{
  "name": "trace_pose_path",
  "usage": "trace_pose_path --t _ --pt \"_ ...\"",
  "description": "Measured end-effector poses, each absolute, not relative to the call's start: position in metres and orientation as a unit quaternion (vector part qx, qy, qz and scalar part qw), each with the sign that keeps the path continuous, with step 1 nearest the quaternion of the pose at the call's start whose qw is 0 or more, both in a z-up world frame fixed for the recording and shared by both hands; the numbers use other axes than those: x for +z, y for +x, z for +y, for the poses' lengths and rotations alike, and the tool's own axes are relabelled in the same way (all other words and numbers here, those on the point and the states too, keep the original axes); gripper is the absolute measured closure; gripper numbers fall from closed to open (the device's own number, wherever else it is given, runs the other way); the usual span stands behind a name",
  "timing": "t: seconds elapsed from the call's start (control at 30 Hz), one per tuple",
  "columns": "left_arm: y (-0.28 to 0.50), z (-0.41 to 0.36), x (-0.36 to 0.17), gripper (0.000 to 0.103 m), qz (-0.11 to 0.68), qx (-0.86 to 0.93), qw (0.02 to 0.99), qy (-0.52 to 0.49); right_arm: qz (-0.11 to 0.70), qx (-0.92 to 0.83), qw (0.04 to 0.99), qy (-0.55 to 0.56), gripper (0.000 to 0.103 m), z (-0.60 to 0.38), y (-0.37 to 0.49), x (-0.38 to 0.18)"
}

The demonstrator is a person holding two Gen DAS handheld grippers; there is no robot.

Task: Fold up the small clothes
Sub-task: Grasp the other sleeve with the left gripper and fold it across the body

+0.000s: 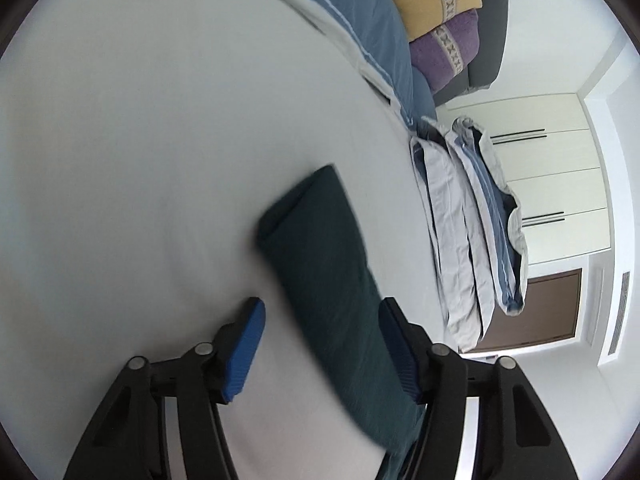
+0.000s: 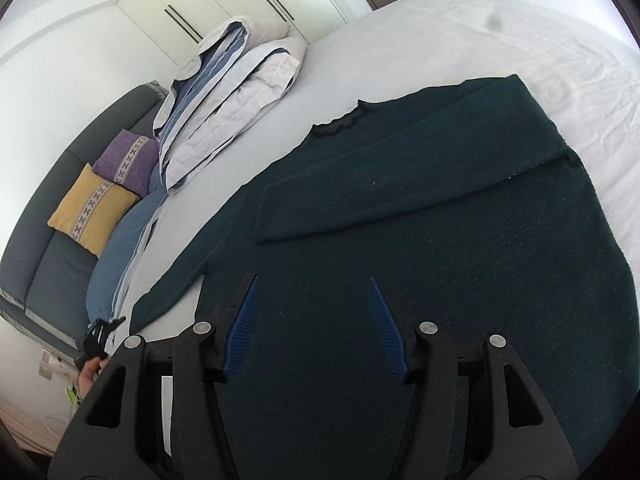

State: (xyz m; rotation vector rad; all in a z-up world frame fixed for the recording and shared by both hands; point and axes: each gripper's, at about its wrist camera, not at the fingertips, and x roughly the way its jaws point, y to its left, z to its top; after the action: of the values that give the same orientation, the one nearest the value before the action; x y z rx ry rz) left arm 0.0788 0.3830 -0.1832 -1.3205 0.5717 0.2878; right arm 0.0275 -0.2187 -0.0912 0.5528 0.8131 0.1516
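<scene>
A dark green sweater [image 2: 460, 240] lies spread flat on the white bed sheet [image 2: 480, 32], one sleeve folded across its chest. The right gripper [image 2: 314, 320] hovers over the sweater's body with its jaws wide apart, holding nothing; the folded sleeve lies just ahead of them. In the left wrist view, the left gripper [image 1: 322, 344] also has its jaws spread, and the sweater's other sleeve [image 1: 320, 264] runs between them and on ahead; whether the blue pads [image 1: 246, 352] touch the cloth cannot be told. Beyond both jaws, a folded duvet [image 2: 236, 80] rests at the bed's edge, with yellow and purple cushions [image 2: 96, 208] further off.
</scene>
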Motion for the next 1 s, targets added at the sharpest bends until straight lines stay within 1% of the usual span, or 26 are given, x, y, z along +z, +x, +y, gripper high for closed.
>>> trace_pose_path --t 0.07,0.1,0.13,0.23,0.37,0.47,0.6,0.7,0.77,0.8,0.87,0.9,0.93,0.97,1.0 --pt "0.095 0.386 -0.187 0.064 0.273 0.138 0.740 -0.599 0.390 0.074 0.880 0.260 0.049 -0.218 0.025 -0.091" --pt "0.100 0.387 -0.191 0.084 0.281 0.142 0.735 -0.601 0.390 0.072 0.880 0.260 0.049 -0.219 0.025 -0.091" --pt "0.103 0.389 -0.194 0.095 0.287 0.146 0.731 -0.602 0.388 0.068 0.881 0.263 0.049 -0.219 0.022 -0.091" --pt "0.116 0.380 -0.179 0.095 0.292 0.154 0.753 -0.569 0.386 0.065 0.878 0.274 0.049 -0.234 0.022 -0.092" --pt "0.132 0.333 -0.127 0.095 0.296 0.123 0.818 -0.477 0.385 0.061 0.875 0.287 0.049 -0.251 0.013 -0.099" --pt "0.154 0.268 -0.081 0.095 0.304 0.078 0.869 -0.384 0.384 0.055 0.872 0.297 0.049 -0.264 0.004 -0.105" --pt "0.174 0.140 -0.040 0.095 0.321 -0.013 0.916 -0.239 0.379 0.040 0.871 0.310 0.049 -0.284 -0.012 -0.113" --pt "0.172 0.036 -0.047 0.095 0.342 -0.078 0.926 -0.140 0.375 0.027 0.869 0.320 0.049 -0.301 -0.023 -0.118" --pt "0.169 -0.024 -0.073 0.093 0.374 -0.116 0.915 -0.101 0.376 0.021 0.867 0.327 0.049 -0.311 -0.029 -0.122" --pt "0.169 -0.041 -0.085 0.092 0.389 -0.126 0.908 -0.089 0.377 0.018 0.866 0.329 0.049 -0.316 -0.029 -0.124" --pt "0.168 -0.072 -0.113 0.082 0.423 -0.134 0.894 -0.055 0.382 0.013 0.863 0.331 0.049 -0.325 -0.030 -0.127" --pt "0.166 -0.082 -0.124 0.074 0.436 -0.131 0.890 -0.038 0.384 0.012 0.862 0.330 0.049 -0.328 -0.028 -0.128" --pt "0.163 -0.085 -0.131 0.067 0.440 -0.127 0.889 -0.029 0.388 0.013 0.861 0.328 0.049 -0.331 -0.026 -0.128" --pt "0.160 -0.084 -0.133 0.063 0.436 -0.128 0.890 -0.028 0.391 0.015 0.861 0.326 0.049 -0.332 -0.022 -0.129" --pt "0.156 -0.079 -0.132 0.052 0.431 -0.133 0.892 -0.033 0.393 0.019 0.861 0.324 0.049 -0.332 -0.016 -0.129"
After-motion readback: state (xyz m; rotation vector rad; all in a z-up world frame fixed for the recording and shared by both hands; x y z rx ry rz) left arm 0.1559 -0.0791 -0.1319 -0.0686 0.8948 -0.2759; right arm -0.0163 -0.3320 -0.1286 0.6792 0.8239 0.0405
